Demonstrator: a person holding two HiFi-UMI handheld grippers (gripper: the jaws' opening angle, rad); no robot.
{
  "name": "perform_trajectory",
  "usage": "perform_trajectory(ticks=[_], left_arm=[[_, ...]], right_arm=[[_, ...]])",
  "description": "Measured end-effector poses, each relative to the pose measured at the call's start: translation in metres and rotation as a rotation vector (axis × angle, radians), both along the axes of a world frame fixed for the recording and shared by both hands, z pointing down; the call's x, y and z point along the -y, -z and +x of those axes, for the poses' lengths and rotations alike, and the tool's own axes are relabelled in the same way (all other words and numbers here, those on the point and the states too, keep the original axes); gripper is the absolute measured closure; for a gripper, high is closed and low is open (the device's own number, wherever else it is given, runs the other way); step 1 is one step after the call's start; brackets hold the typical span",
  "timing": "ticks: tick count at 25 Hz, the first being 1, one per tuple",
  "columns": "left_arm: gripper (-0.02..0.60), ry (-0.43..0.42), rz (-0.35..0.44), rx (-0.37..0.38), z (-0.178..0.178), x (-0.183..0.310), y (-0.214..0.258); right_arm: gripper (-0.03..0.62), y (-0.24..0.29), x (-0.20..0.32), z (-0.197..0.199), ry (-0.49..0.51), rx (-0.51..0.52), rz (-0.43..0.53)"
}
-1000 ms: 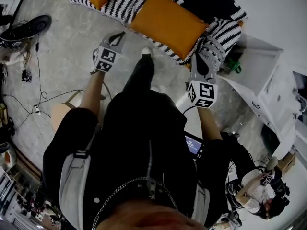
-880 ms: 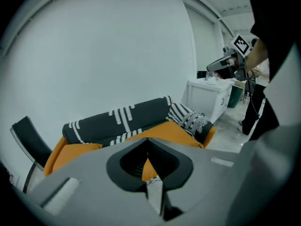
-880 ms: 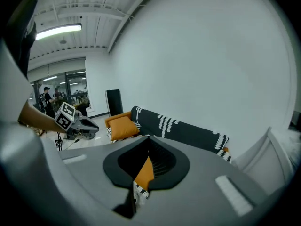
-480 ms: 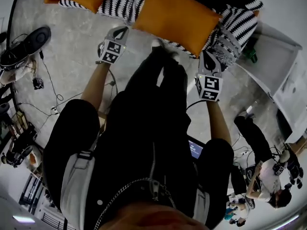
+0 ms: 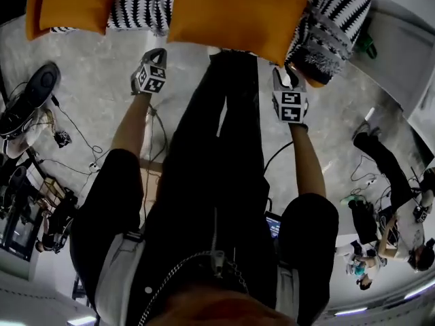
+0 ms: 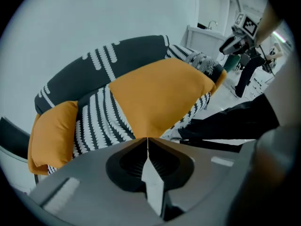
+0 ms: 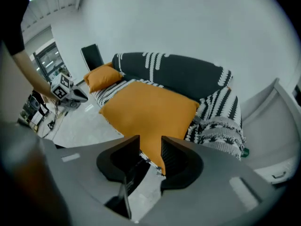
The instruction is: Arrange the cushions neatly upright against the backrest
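Note:
A large orange cushion (image 5: 231, 12) lies flat on the black-and-white striped sofa (image 5: 139, 5), its near corner hanging over the seat's front edge. A smaller orange cushion (image 5: 68, 5) lies at the sofa's left end. My right gripper (image 5: 283, 75) is at the large cushion's (image 7: 146, 109) near corner. Its jaws are opening, and the corner shows in the gap of this right gripper (image 7: 149, 142) without being pressed. My left gripper (image 5: 159, 53) is shut and empty, just short of the seat's front edge. The left gripper (image 6: 147, 139) points at the large cushion (image 6: 160, 93), with the small one (image 6: 49, 131) to its left.
A grey patterned throw (image 5: 326, 43) hangs over the sofa's right arm. White cabinets (image 5: 408, 39) stand to the right. Shoes (image 5: 34, 100) and cables (image 5: 75, 141) lie on the floor at left. People (image 5: 401, 229) are at the lower right. My legs (image 5: 224, 128) stand before the sofa.
The right gripper's jaws have parted from shut. Both grippers and my legs have moved closer to the sofa's front edge, and the sofa now fills the top of the head view.

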State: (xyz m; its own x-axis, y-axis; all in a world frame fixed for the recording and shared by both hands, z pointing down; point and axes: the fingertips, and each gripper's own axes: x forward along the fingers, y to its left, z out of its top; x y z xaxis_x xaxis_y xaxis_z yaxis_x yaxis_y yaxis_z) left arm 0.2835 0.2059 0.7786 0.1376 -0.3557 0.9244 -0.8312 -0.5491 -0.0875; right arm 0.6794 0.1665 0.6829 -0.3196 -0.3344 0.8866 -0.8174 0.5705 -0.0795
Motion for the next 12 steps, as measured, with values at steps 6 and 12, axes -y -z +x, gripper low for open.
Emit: perform_trajectory(ticks=[6,12], left_arm=[[0.370,-0.039,-0.104,0.016,-0.011,-0.011,-0.065],[0.348,-0.141,-0.181,0.042,-0.023,-0.027,-0.122]], right_arm=[[0.404,-0.099,-0.038,0.038,-0.018,-0.195,-0.114],[0.388,-0.175,-0.066,0.052,-0.056,-0.303,-0.206]])
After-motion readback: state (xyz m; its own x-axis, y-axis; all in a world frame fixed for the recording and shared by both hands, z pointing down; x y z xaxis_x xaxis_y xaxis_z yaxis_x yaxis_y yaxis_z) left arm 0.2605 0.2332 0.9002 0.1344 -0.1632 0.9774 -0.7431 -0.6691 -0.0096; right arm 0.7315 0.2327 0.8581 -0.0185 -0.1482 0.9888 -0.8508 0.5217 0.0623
